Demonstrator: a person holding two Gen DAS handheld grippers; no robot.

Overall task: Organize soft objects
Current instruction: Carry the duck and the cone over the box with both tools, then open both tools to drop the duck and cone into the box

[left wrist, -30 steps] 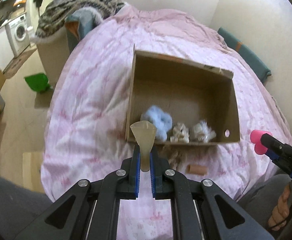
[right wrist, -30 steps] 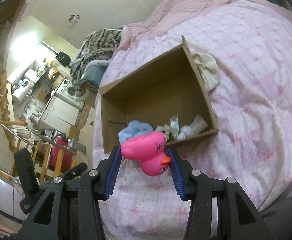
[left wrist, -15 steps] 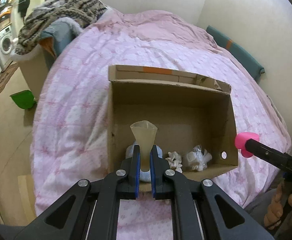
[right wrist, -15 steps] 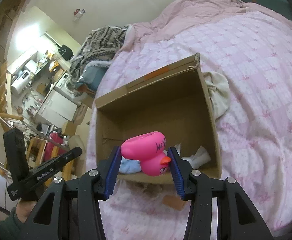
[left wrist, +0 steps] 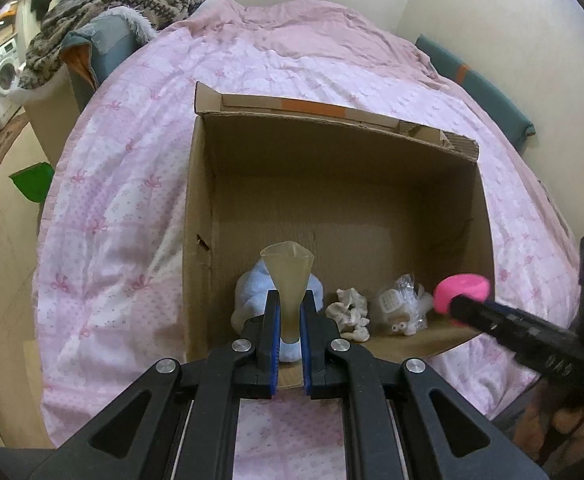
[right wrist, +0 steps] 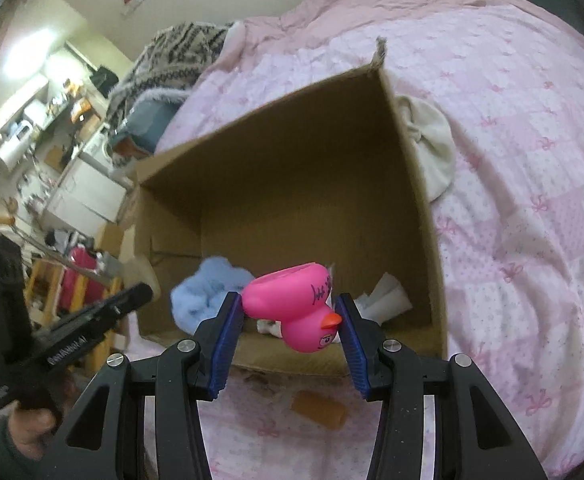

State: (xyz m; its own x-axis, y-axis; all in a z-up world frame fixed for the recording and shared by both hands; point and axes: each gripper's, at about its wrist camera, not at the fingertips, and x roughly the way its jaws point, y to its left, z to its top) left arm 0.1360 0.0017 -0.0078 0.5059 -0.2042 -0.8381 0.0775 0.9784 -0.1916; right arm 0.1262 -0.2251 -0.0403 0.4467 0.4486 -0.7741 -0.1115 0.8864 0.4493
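Note:
An open cardboard box [left wrist: 332, 200] lies on the pink bed; it also shows in the right wrist view [right wrist: 292, 184]. My left gripper [left wrist: 290, 312] is shut on a translucent beige funnel-shaped soft piece [left wrist: 288, 276], held above the box's near edge. My right gripper [right wrist: 288, 316] is shut on a pink rubber duck [right wrist: 296, 300], over the box's near edge; the duck also shows at the right in the left wrist view [left wrist: 460, 290]. Inside the box lie a light blue fluffy item [left wrist: 252, 296], a white scrunched item [left wrist: 350, 312] and a clear-wrapped item [left wrist: 402, 306].
A brown cylinder [right wrist: 320, 408] lies on the bedspread in front of the box. A cream cloth [right wrist: 432, 152] lies against the box's right side. A chair with a patterned blanket [left wrist: 104, 8] stands left of the bed. A green dustpan [left wrist: 32, 184] is on the floor.
Both grippers have moved forward towards the box, which now looks larger and closer. The funnel piece and the duck stay held.

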